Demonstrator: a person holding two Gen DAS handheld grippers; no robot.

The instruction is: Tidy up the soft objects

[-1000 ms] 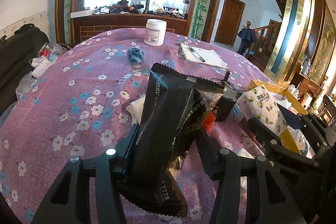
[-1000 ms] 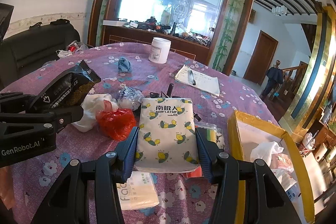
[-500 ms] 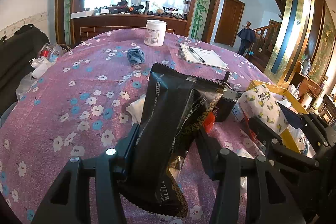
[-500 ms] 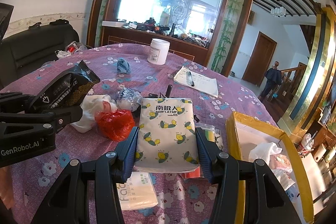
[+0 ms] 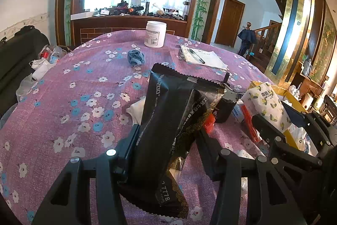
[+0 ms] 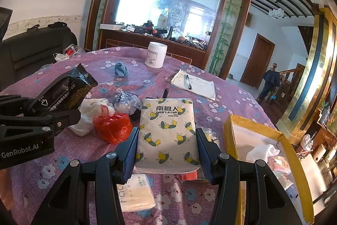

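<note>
A black snack bag [image 5: 168,119] stands upright between my left gripper's [image 5: 168,136] fingers, held above the purple flowered tablecloth [image 5: 73,98]. In the right wrist view this bag [image 6: 65,90] and the left gripper [image 6: 61,117] show at the left edge. My right gripper [image 6: 167,136] is shut on a white tissue pack with a lemon print [image 6: 168,130], also raised off the table. From the left wrist that pack [image 5: 267,102] shows on the right. A yellow cardboard box [image 6: 229,130] with white crumpled items inside lies just right of the pack.
On the table lie a red plastic bag [image 6: 111,125], a white bag [image 6: 90,111], a second tissue pack [image 6: 137,191], a blue cloth [image 6: 121,70], a white jar [image 6: 155,55] and a notepad with a pen [image 6: 193,84]. A dark sofa [image 6: 31,52] stands at left.
</note>
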